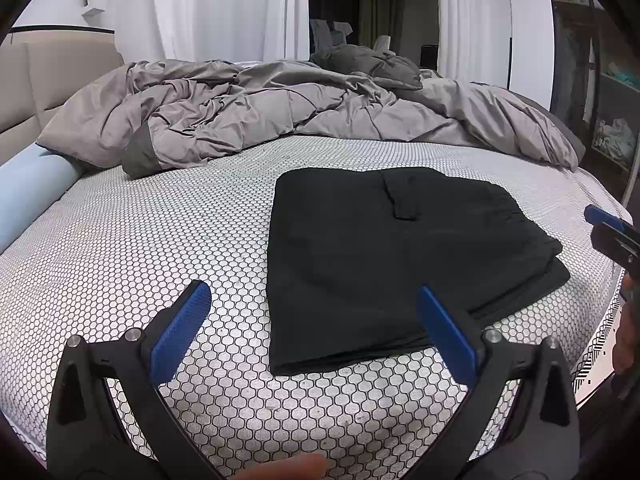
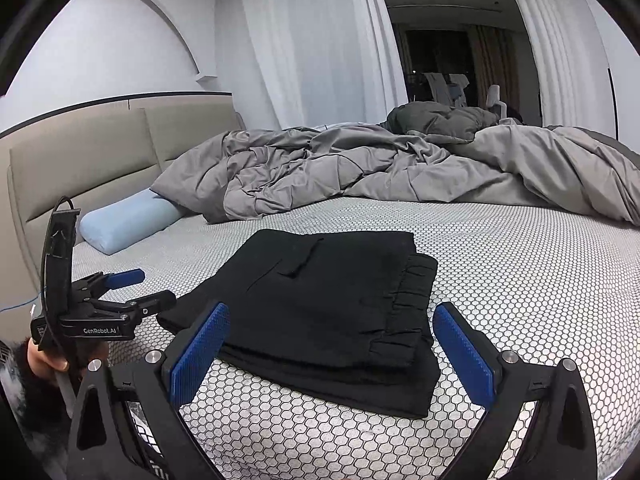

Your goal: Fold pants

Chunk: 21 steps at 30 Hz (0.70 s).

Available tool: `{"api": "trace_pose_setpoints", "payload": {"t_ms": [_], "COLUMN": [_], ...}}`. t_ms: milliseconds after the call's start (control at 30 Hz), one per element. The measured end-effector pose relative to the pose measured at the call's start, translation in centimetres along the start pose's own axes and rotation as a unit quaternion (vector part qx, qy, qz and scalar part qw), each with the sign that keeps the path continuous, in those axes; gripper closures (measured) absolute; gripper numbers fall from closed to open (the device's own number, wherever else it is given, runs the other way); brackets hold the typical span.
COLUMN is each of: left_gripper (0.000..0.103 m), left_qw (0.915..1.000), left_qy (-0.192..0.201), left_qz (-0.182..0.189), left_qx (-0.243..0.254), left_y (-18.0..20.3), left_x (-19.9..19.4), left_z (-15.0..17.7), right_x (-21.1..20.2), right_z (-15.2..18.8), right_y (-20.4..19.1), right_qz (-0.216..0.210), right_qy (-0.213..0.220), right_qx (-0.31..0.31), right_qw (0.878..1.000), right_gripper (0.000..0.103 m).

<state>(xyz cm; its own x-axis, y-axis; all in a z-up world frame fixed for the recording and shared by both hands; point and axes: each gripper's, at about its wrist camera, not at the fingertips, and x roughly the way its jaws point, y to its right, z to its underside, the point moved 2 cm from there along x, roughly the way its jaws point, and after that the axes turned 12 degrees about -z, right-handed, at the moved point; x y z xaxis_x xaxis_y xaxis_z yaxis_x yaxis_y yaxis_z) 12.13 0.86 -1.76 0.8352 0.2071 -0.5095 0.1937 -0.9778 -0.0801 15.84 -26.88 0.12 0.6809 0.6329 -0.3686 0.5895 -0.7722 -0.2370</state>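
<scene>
Black pants (image 1: 384, 264) folded into compact stack on honeycomb-patterned mattress (image 1: 160, 240), near front edge. Left gripper (image 1: 314, 330) spread wide, empty. Right gripper (image 2: 332, 350) likewise released. Likely finished; lift clear, don't snag layers.

Before me, white mattress cover with black honeycomb print (image 1: 120, 240) | rumpled grey quilted duvet (image 1: 260, 116) heaped across its far half | pale blue bolster pillow (image 2: 124, 220) at my left, one end under the duvet | beige padded headboard (image 2: 100, 152) behind it | white sheer curtains (image 2: 312, 40) beyond the bed
</scene>
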Motion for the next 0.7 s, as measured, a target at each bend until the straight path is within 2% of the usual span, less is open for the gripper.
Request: {"api": "trace_pose_setpoints", "payload": {"t_ms": [700], "left_gripper": [0.001], "left_qw": [1.0], "left_qy": [0.004], "left_qz": [0.002], "left_qx": [0.003], "left_y": [0.23], "left_x": [-0.52], "left_z": [-0.08], "right_x": [0.54], "right_z": [-0.15], "right_y": [-0.24], "right_qz": [-0.002], "right_qy": [-0.005], "right_qx": [0.0], "right_qw": [1.0], "right_gripper": [0.0]}}
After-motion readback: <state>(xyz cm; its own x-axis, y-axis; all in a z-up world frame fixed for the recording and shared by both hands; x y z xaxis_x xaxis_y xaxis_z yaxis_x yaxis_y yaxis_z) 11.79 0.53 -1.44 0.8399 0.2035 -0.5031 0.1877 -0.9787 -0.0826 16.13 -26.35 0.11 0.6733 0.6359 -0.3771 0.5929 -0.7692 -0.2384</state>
